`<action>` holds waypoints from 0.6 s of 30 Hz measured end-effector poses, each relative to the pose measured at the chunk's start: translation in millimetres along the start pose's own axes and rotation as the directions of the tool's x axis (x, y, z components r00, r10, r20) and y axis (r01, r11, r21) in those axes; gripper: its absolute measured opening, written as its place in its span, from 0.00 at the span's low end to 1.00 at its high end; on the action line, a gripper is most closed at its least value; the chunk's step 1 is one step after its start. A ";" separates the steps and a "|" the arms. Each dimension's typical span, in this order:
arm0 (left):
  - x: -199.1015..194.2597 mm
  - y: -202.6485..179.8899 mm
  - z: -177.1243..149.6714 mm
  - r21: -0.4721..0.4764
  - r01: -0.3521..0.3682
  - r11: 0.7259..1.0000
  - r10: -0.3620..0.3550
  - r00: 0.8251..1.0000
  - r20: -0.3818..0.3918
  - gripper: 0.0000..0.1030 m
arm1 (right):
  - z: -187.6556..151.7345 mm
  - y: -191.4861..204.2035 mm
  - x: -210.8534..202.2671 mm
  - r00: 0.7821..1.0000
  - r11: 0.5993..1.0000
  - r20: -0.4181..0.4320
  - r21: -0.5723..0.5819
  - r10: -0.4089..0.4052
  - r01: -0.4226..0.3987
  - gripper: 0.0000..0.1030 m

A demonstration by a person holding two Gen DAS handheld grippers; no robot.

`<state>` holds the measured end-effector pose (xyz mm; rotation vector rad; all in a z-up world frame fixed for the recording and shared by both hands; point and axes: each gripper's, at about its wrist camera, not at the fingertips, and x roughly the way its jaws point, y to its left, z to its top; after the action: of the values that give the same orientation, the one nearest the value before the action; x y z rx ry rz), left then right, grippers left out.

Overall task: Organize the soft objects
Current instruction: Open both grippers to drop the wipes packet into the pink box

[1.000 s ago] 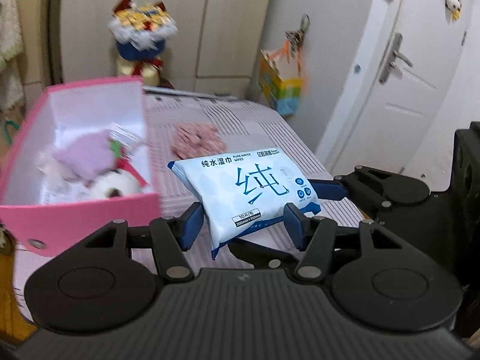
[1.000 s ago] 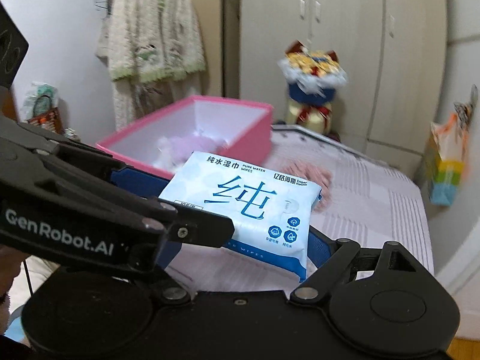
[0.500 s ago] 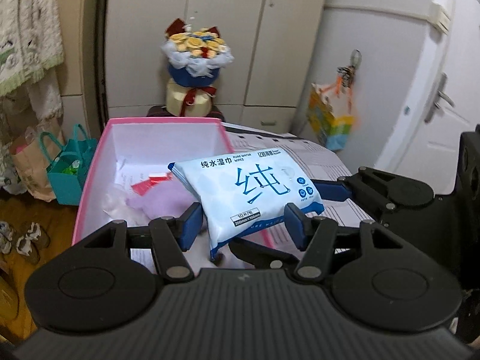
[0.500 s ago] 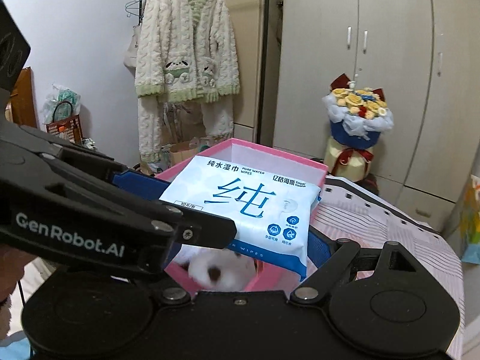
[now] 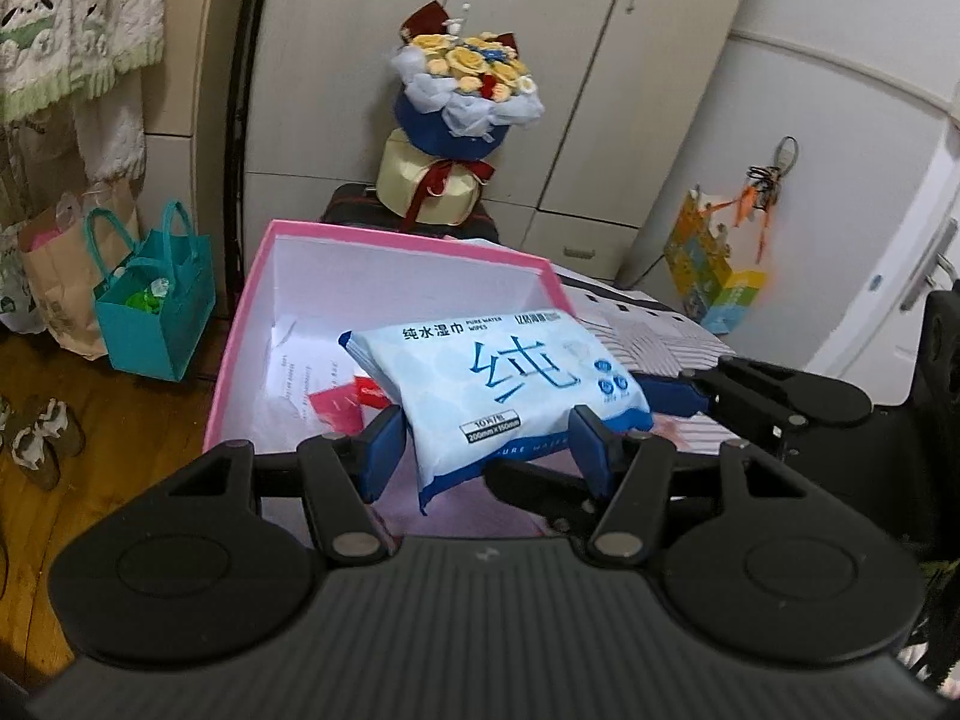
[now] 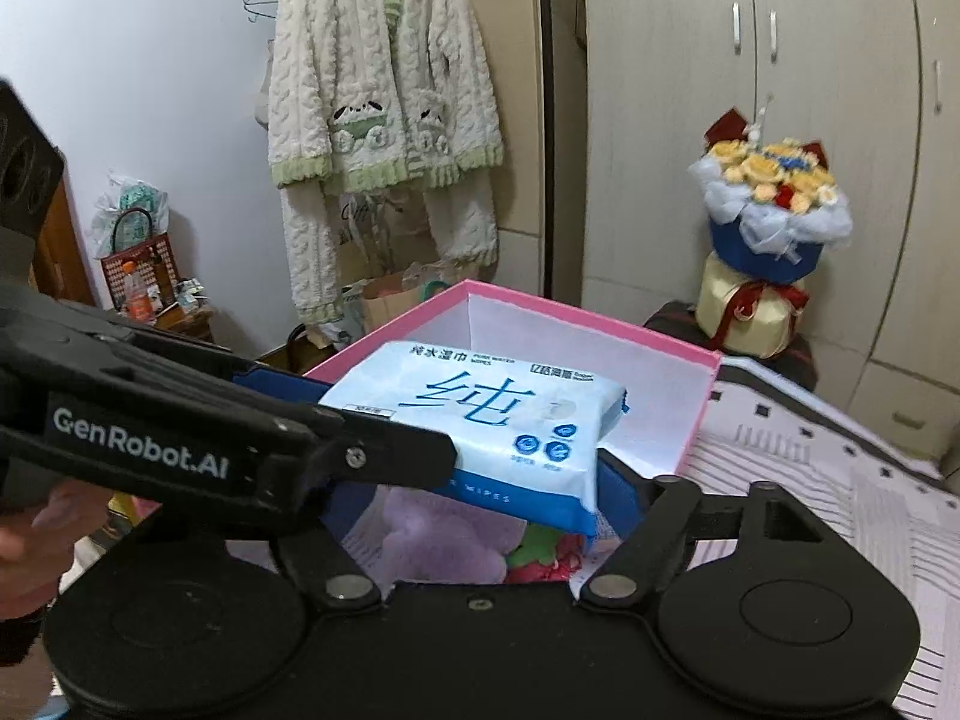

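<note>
Both jaws clamp the wipes pack [image 5: 510, 384]: left gripper [image 5: 489, 447] half-open on its near end, right gripper [image 6: 480, 468] wider, jaws just closing in, pack between them. Pack hangs over the pink box [image 5: 240, 324]; purple plush [image 6: 438, 534] below; bouquet [image 5: 465, 90] at 12 o'clock.

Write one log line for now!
left gripper: gripping light blue plastic wet-wipes pack | right gripper: just closed further on it | pack: over pink cardboard box
</note>
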<state>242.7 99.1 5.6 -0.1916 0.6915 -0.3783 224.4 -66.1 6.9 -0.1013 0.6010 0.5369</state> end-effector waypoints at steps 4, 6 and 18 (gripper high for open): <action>13.2 13.7 3.4 -0.020 -0.001 1.000 0.000 1.000 -0.022 0.56 | 0.3 -4.1 19.5 0.999 1.000 -0.036 -0.001 0.008 -0.008 0.70; 20.2 19.8 4.0 -0.037 -0.004 0.999 0.002 0.999 -0.038 0.56 | 0.6 -2.1 27.7 0.999 1.000 -0.050 -0.018 -0.001 0.000 0.70; 1.4 12.6 -4.5 0.046 -0.140 0.989 0.137 0.988 0.070 0.62 | 3.8 6.3 34.3 0.998 0.998 -0.053 -0.055 -0.038 0.035 0.70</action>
<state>244.3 109.9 -2.4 -0.1070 0.6253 -0.2546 246.9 -44.2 -8.9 -0.1782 0.6359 0.5162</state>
